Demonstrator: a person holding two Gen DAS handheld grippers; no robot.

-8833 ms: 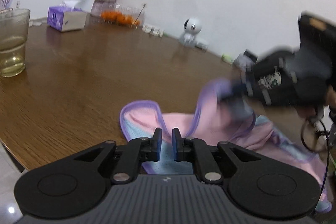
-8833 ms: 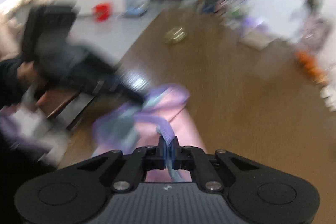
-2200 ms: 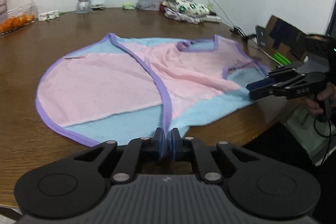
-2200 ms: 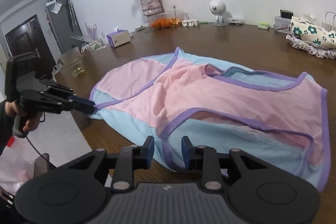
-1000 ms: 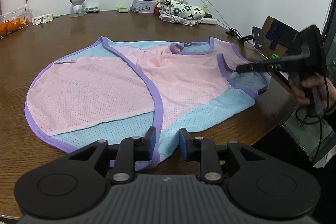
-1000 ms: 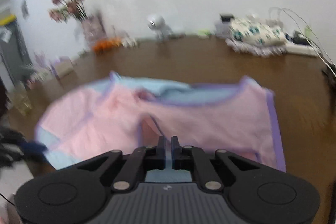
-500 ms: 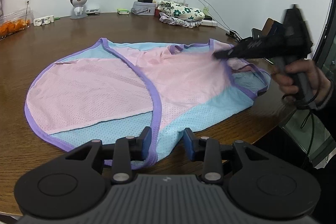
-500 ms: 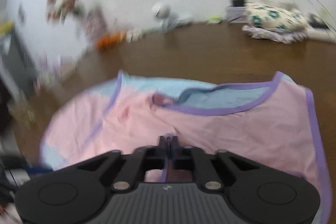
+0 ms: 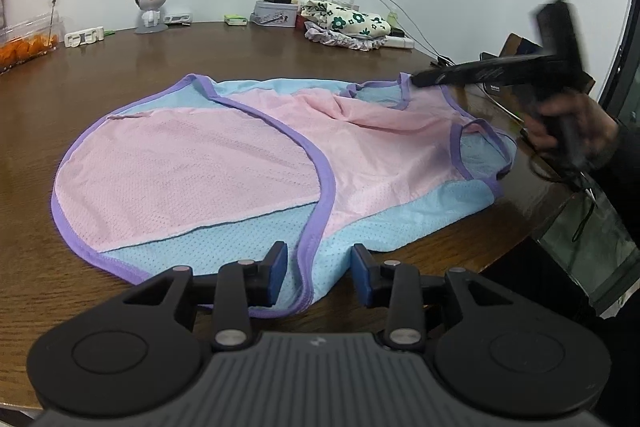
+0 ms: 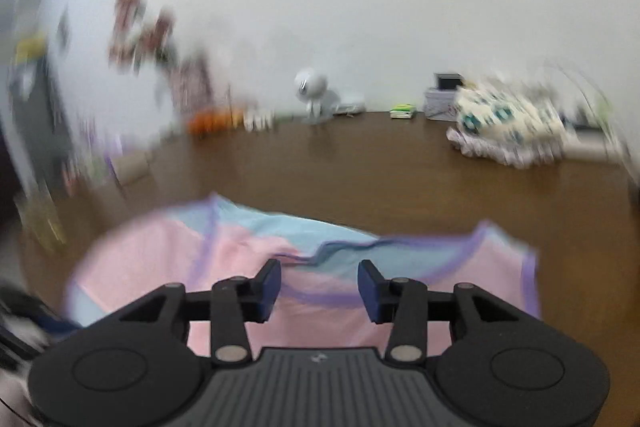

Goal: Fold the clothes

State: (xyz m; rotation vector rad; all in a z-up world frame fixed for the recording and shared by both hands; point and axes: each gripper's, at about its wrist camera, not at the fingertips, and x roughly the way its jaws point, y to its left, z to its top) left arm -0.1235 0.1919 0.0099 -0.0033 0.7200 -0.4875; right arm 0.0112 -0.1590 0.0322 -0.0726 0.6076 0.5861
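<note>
Blue pads of your right gripper (image 10: 319,287) are opening — a second ago they were pinched on the purple neckline trim, now nothing sits between them. Release done; the garment (image 9: 256,163) lies flat on the wooden table (image 9: 280,55), ready, I judge, for the first fold. Your left gripper (image 9: 319,273) stands spread — the purple-edged hem runs between its pads, unpinched.

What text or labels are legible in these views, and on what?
None can be read.
Right gripper: pale lettering along its side, motion-blurred, unreadable.
Dark device behind it at the table edge: small white print, too small.
Grey tin: printed pattern, too small.
Right wrist view: too blurred for any text.
</note>
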